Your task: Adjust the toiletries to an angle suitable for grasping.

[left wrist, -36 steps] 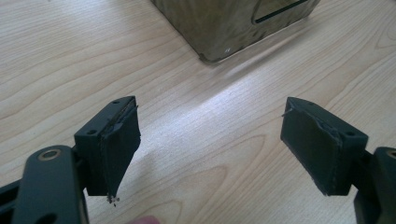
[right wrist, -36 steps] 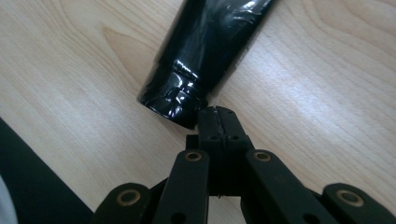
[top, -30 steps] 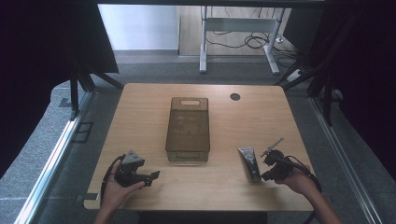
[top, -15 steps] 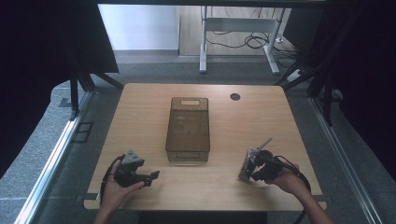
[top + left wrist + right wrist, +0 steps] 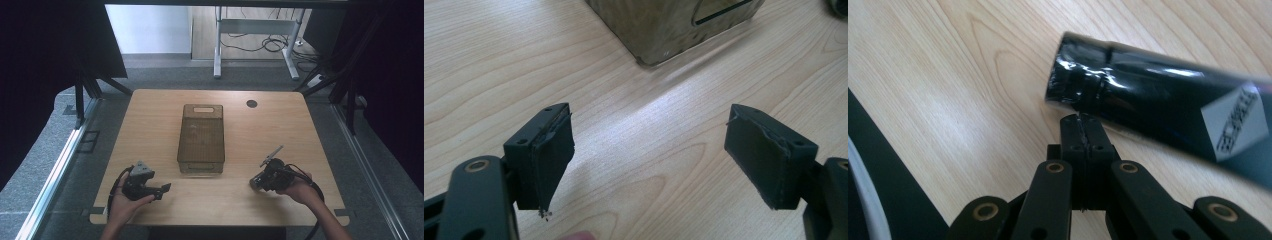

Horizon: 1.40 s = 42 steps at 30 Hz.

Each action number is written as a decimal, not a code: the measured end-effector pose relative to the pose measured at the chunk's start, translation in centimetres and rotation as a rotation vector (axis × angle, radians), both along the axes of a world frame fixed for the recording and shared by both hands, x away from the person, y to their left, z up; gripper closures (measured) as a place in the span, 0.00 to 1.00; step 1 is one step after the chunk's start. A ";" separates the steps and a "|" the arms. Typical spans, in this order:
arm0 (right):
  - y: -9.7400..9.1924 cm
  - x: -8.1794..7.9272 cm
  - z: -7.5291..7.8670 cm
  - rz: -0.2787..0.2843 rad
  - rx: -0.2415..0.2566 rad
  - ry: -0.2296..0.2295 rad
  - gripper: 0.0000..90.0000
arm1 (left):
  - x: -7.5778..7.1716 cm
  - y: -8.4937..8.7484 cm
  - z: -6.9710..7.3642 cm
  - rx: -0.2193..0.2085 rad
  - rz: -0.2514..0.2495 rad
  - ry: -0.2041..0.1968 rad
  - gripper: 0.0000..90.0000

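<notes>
A glossy black tube (image 5: pixel 1158 100) with a grey label lies across the wood just past the tips of my right gripper (image 5: pixel 1082 125). Its jaws are pressed together with nothing showing between them, tips right against the tube's capped end. From the high view the right gripper (image 5: pixel 263 178) sits at the front right of the table, with the tube's end (image 5: pixel 256 183) poking out at its left. My left gripper (image 5: pixel 161 191) rests at the front left, held open. Between its wide-spread jaws (image 5: pixel 649 155) there is bare wood.
A see-through brownish bin (image 5: pixel 202 107) stands lengthwise at the table's middle; its near corner (image 5: pixel 674 30) shows ahead of the left gripper. A black round hole (image 5: pixel 251 103) lies at the back right. A cable trails from the right gripper toward the front edge.
My right gripper has slid left onto the black tube, which now lies mostly beneath it. The left gripper and the bin have stayed put.
</notes>
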State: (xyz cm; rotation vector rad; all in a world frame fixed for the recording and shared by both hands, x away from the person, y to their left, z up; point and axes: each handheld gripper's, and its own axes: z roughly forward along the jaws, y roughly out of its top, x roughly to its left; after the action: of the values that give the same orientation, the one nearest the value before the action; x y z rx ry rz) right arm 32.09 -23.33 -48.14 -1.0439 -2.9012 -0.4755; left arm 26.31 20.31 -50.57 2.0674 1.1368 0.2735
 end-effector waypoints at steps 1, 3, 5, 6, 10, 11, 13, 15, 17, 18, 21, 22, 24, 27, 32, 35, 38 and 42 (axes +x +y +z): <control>0.5 0.1 -0.1 0.007 0.000 0.002 1.00 | 0.0 0.1 0.0 -0.001 0.003 0.001 0.22; 0.9 0.2 -0.1 0.013 0.001 0.003 1.00 | 0.0 0.1 0.0 -0.003 0.006 0.000 0.22; 1.2 0.2 -0.2 0.017 0.003 0.002 1.00 | 0.0 0.1 0.0 -0.002 0.006 0.000 0.22; 1.6 0.3 -0.2 0.025 0.012 0.004 1.00 | 0.0 0.1 0.0 -0.003 0.005 0.000 0.22; 2.3 0.6 -0.3 0.034 0.022 0.003 1.00 | 0.0 0.1 0.0 -0.001 0.005 0.000 0.22; 2.4 0.7 -0.3 0.034 0.023 0.002 1.00 | 0.0 0.1 0.0 -0.002 0.005 -0.001 0.22; 2.5 1.0 -0.3 0.030 0.026 -0.003 1.00 | 0.0 0.1 0.0 -0.002 0.005 -0.001 0.22; 2.5 1.2 -0.3 0.024 0.027 -0.004 1.00 | 0.0 0.1 0.0 -0.002 0.005 0.000 0.22; 2.6 1.4 -0.3 0.019 0.030 -0.007 1.00 | 0.0 0.1 0.0 -0.001 0.005 0.002 0.22; 2.7 1.7 -0.3 0.015 0.029 -0.005 1.00 | 0.0 0.1 0.0 -0.001 0.005 0.003 0.22; 2.9 2.0 -0.4 0.014 0.026 -0.007 1.00 | 0.0 0.1 -0.1 0.002 0.002 0.003 0.22; 2.9 2.1 -0.5 0.008 0.026 -0.007 1.00 | 0.0 0.1 0.0 0.003 0.001 0.003 0.22; 3.0 2.5 -0.5 -0.002 0.025 -0.009 1.00 | 0.0 0.1 0.0 0.000 0.001 0.002 0.22; 3.1 3.1 -0.7 -0.019 0.027 -0.010 1.00 | 0.0 0.3 0.1 -0.003 0.004 0.000 0.22; 3.0 3.8 -0.8 -0.038 0.028 -0.016 1.00 | 0.0 0.4 0.1 -0.003 0.008 0.000 0.22; 3.0 4.2 -0.9 -0.052 0.038 -0.022 1.00 | 0.1 0.3 0.0 0.002 0.007 0.002 0.22; 3.0 4.7 -0.9 -0.069 0.043 -0.024 1.00 | 0.0 0.2 0.0 0.000 0.004 0.001 0.22; 2.9 5.1 -0.9 -0.088 0.049 -0.025 1.00 | 0.0 0.2 0.0 -0.001 0.003 0.001 0.22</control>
State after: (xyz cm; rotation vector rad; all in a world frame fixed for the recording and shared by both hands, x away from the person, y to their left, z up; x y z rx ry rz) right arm 37.16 -20.42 -49.03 -1.1703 -2.8585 -0.5649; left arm 26.33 20.53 -50.55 2.0656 1.1406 0.2733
